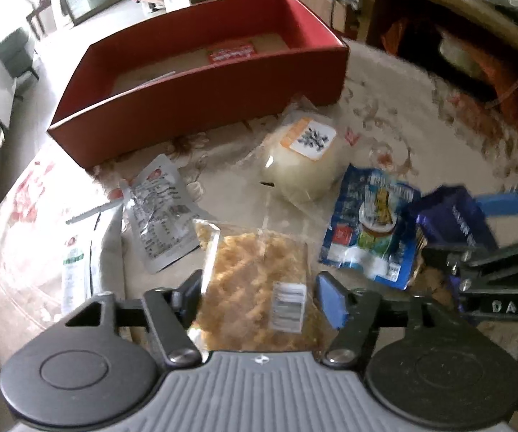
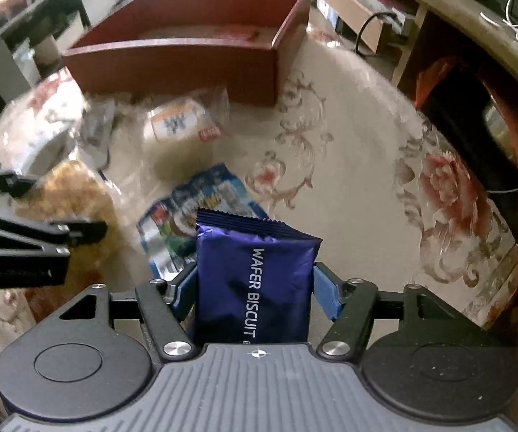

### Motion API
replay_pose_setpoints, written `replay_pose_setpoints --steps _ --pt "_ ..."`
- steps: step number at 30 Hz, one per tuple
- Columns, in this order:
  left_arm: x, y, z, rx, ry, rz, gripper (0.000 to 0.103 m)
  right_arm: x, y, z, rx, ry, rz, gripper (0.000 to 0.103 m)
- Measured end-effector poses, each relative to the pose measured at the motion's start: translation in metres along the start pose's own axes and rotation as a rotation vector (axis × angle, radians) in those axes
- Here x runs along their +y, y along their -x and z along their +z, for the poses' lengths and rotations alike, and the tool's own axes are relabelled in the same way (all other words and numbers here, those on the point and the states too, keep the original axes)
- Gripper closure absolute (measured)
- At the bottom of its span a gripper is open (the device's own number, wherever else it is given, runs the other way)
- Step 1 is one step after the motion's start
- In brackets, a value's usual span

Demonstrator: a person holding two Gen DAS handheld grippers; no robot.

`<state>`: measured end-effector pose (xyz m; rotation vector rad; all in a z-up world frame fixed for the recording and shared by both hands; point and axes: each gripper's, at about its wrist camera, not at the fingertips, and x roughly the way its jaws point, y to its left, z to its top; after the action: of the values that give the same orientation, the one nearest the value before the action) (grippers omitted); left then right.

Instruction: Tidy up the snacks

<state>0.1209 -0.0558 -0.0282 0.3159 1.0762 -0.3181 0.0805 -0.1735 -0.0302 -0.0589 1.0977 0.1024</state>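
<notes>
The snacks lie spread on a flowered tablecloth (image 2: 349,165) in front of a red cardboard box (image 1: 201,108). The box is open at the top and has a red label on its floor; the writing on it is too small to read.

The right gripper (image 2: 255,288) is clamped on a purple packet (image 2: 255,280) that says "WAFER BISCUIT" in white letters. The packet stands up between the two blue pads (image 2: 325,293), and both pads press on its sides. In the left wrist view the same purple packet (image 1: 453,216) shows at the right edge, and the black arm beside it has "DAS" on it.

The left gripper (image 1: 259,302) has its jaws on both sides of a clear bag of twisted pasta (image 1: 259,280). The bag has a white barcode sticker. I cannot tell if the pads press on the bag or just stand beside it.

Just beyond the pasta lies a blue snack bag (image 1: 370,230) with a bright picture; its words are blurred. Farther off, near the box, is a pale round thing in clear wrap (image 1: 302,162) with an orange and white label. To the left lie a silver pouch (image 1: 162,212) with small black print and a white and green packet (image 1: 75,270).
</notes>
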Motion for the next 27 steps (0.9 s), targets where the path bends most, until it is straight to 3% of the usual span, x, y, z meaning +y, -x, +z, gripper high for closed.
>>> replay_pose_setpoints --steps 3,7,8,12,27 --pt "-0.017 -0.002 -0.002 -0.015 -0.098 0.064 0.013 0.001 0.000 0.002 0.005 -0.007 0.004 0.031" --pt "-0.032 -0.013 -0.008 0.003 -0.194 0.127 0.012 -0.002 0.002 0.003 0.001 -0.024 0.019 0.030" --pt "-0.031 -0.014 -0.007 0.005 -0.185 0.128 0.011 -0.003 0.001 0.003 0.005 -0.028 0.024 0.030" --pt "-0.013 -0.015 0.001 0.041 -0.070 0.045 0.027 -0.002 0.000 0.003 0.009 -0.022 0.033 0.030" --pt "-0.006 0.000 -0.001 0.004 -0.005 0.023 0.029 0.006 0.009 0.007 -0.032 0.018 0.036 0.032"
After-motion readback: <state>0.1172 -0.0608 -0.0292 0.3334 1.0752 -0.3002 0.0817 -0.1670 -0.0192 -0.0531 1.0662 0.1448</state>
